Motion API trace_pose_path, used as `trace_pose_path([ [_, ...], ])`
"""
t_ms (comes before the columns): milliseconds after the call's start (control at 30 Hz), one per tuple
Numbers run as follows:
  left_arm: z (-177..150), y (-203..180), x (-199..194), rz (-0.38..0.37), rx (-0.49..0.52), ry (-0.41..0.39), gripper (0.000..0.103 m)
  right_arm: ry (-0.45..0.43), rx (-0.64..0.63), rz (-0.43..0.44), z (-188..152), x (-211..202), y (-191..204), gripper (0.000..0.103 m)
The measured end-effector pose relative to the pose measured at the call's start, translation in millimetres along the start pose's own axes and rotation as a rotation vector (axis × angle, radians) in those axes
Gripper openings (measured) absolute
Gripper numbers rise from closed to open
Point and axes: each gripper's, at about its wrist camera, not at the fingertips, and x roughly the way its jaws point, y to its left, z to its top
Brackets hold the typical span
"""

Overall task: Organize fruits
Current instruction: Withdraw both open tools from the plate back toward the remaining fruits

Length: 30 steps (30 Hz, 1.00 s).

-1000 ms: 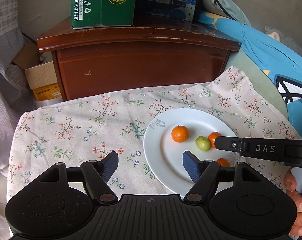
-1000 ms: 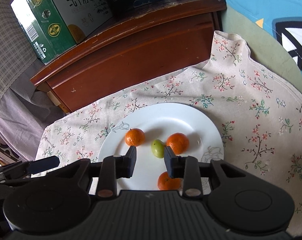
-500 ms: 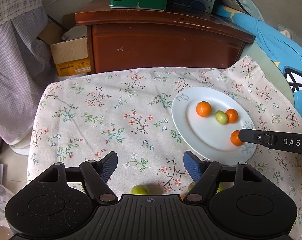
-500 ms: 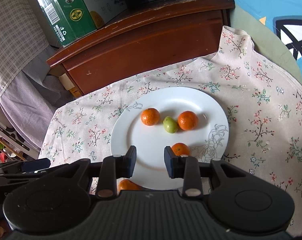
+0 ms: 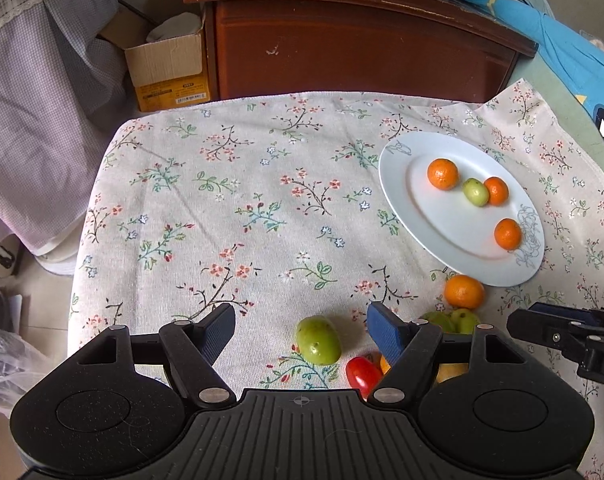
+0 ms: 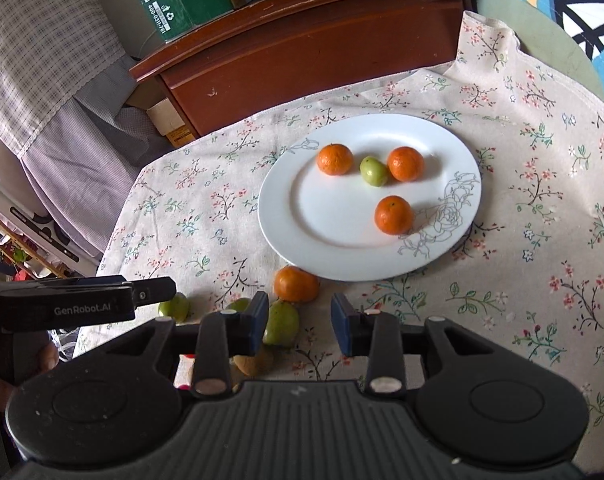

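While both grippers hover empty, jaws spread: green fruit (image 5: 317, 340) sits dead centre ahead of left gripper (image 5: 300, 334), long axis roughly upright; right gripper (image 6: 300, 326) nearer the tangerine (image 6: 296, 284) off the plate (image 6: 302, 236).

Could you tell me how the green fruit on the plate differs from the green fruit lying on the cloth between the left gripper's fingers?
The green fruit on the plate rests on white china, touching an orange; the green fruit on the cloth lies alone on the floral tablecloth. The plated one is paler and yellowish; the other is deeper green with brown specks. Both are smooth and oval.
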Motion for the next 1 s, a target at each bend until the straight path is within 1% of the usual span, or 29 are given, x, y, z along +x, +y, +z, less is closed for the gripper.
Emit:
trace_pose_path([
  [333, -8, 4, 10, 0.008, 0.002, 0.03, 0.073, 0.097, -0.088, 0.037, -31, 8, 19, 0.035],
  [367, -8, 4, 11, 0.008, 0.001, 0.033, 0.073, 0.103, -0.101, 0.043, -33, 9, 21, 0.037],
  [433, -9, 3, 14, 0.003, 0.0, 0.036, 0.073, 0.103, -0.126, 0.04, -35, 10, 25, 0.04],
  [500, -11, 2, 15, 0.002, 0.004, 0.039, 0.073, 0.1, -0.15, 0.036, -37, 10, 29, 0.04],
  [633, -13, -1, 18, 0.001, 0.016, 0.041, 0.073, 0.121, -0.161, 0.047, -39, 14, 31, 0.045],
  [733, -13, -1, 20, -0.001, 0.013, 0.04, 0.072, 0.128, -0.182, 0.048, -42, 16, 34, 0.045],
  [800, -13, -1, 21, -0.004, 0.011, 0.04, 0.071, 0.129, -0.204, 0.031, -43, 17, 37, 0.045],
  [1000, -14, -4, 23, -0.009, 0.023, 0.037, 0.069, 0.116, -0.26, 0.016, -47, 19, 44, 0.044],
])
